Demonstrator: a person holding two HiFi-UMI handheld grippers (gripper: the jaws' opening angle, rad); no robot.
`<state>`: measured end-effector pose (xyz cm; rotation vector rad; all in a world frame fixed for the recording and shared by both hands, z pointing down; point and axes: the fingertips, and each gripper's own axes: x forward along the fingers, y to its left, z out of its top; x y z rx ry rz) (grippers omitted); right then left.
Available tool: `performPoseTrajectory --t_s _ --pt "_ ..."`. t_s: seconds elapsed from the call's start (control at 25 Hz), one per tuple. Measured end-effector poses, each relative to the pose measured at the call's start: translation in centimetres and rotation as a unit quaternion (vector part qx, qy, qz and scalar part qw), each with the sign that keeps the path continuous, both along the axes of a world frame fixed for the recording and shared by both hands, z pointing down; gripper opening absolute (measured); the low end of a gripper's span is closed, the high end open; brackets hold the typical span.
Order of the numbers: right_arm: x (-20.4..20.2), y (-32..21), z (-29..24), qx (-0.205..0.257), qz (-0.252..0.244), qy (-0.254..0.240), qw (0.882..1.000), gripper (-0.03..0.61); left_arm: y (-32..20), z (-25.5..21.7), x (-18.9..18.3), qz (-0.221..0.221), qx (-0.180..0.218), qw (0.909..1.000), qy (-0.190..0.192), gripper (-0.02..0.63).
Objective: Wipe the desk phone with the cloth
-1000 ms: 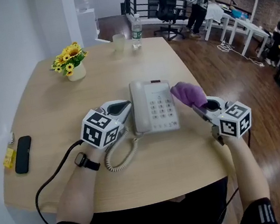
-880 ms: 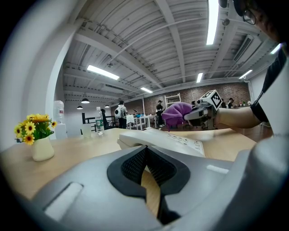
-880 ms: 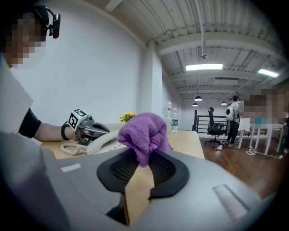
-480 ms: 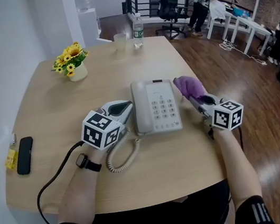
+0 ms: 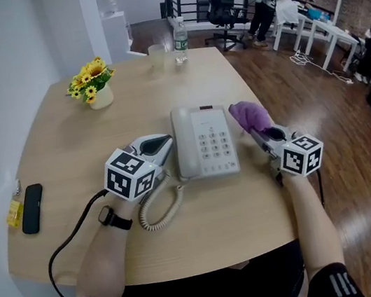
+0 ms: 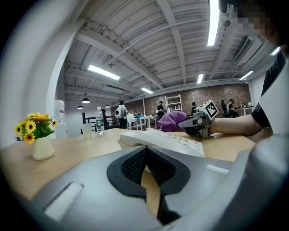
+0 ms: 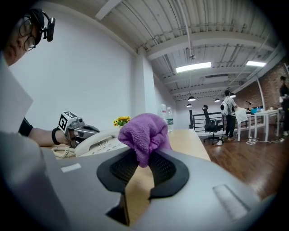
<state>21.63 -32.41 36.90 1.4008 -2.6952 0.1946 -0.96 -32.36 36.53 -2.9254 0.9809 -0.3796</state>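
A crumpled purple terry cloth (image 5: pixel 251 115) is clamped in the closed jaws of the right gripper (image 5: pixel 260 135), just beside the pale grey plastic desk phone (image 5: pixel 203 141). The phone is set on the light wooden table (image 5: pixel 64 144). The left gripper (image 5: pixel 162 143) is held at the phone's left, jaws together on nothing.

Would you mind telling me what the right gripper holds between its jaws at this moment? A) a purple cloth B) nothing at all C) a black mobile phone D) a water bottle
A: the right gripper view shows the purple cloth pinched between the jaws of the right gripper, just right of the desk phone.
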Motion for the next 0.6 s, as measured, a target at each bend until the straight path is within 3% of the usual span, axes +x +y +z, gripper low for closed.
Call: performPoseTrajectory --t_s 0.6 --pt "-0.15 0.13 -0.11 0.002 -0.008 -0.002 1.000 0.080 0.00 -0.04 0.06 0.001 0.001 1.0000 -0.001 -0.006"
